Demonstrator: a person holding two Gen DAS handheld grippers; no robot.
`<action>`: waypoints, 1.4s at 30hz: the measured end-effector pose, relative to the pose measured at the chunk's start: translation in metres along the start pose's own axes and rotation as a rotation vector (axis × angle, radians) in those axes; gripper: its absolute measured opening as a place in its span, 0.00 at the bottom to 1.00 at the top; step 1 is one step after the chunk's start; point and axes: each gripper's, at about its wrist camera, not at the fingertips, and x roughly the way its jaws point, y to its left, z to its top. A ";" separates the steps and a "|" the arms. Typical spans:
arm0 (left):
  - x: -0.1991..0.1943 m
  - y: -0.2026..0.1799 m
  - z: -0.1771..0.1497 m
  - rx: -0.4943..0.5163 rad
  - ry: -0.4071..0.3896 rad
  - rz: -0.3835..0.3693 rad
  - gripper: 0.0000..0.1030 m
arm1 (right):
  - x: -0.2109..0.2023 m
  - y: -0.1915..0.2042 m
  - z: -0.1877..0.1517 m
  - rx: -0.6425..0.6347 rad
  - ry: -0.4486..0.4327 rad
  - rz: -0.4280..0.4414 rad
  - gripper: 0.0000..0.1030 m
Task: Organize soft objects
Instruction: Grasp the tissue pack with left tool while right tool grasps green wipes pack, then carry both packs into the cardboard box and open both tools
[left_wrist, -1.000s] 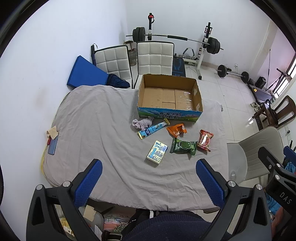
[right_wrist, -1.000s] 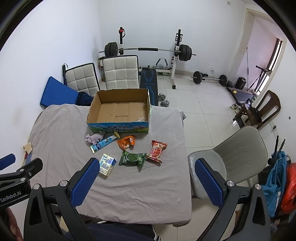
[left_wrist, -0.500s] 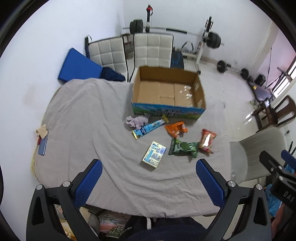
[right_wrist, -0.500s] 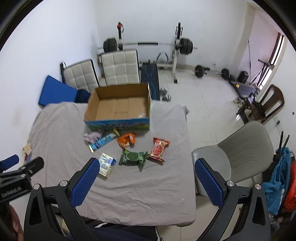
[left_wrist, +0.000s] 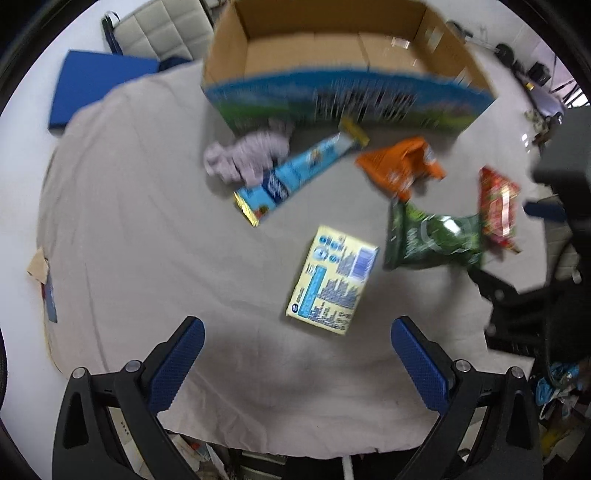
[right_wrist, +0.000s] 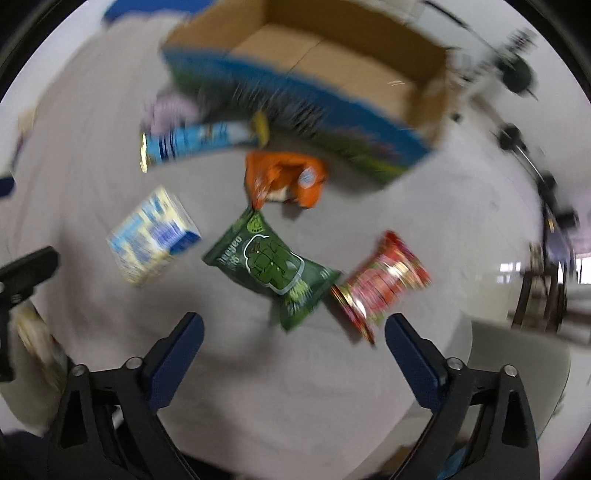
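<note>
On a grey-sheeted table (left_wrist: 140, 236) lie a yellow-blue box (left_wrist: 332, 277), a green snack bag (left_wrist: 432, 240), a red bag (left_wrist: 496, 206), an orange bag (left_wrist: 402, 166), a long blue pack (left_wrist: 295, 177) and a lilac cloth (left_wrist: 247, 155), all in front of an open cardboard box (left_wrist: 343, 59). My left gripper (left_wrist: 295, 354) is open and empty, just short of the yellow-blue box. My right gripper (right_wrist: 293, 350) is open and empty, just short of the green bag (right_wrist: 273, 266) and red bag (right_wrist: 380, 280). Both views are blurred.
The cardboard box (right_wrist: 332, 74) shows again in the right wrist view, with the orange bag (right_wrist: 284, 177), blue pack (right_wrist: 195, 140) and yellow-blue box (right_wrist: 151, 236). A blue mat (left_wrist: 96, 85) and a white chair (left_wrist: 166, 26) stand behind the table. A grey chair (right_wrist: 517, 362) is at right.
Both grippers have dropped fast toward the table and the items, which now fill the views. Both stay open and empty. No item has moved.
</note>
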 end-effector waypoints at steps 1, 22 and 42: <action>0.011 0.001 0.000 -0.001 0.020 0.005 1.00 | 0.016 0.004 0.007 -0.048 0.015 0.005 0.94; 0.121 -0.015 0.016 -0.022 0.192 -0.074 0.66 | 0.118 -0.024 -0.004 0.532 0.238 0.397 0.51; 0.157 0.004 -0.034 -0.195 0.169 -0.077 0.63 | 0.146 0.028 -0.008 0.471 0.253 0.264 0.43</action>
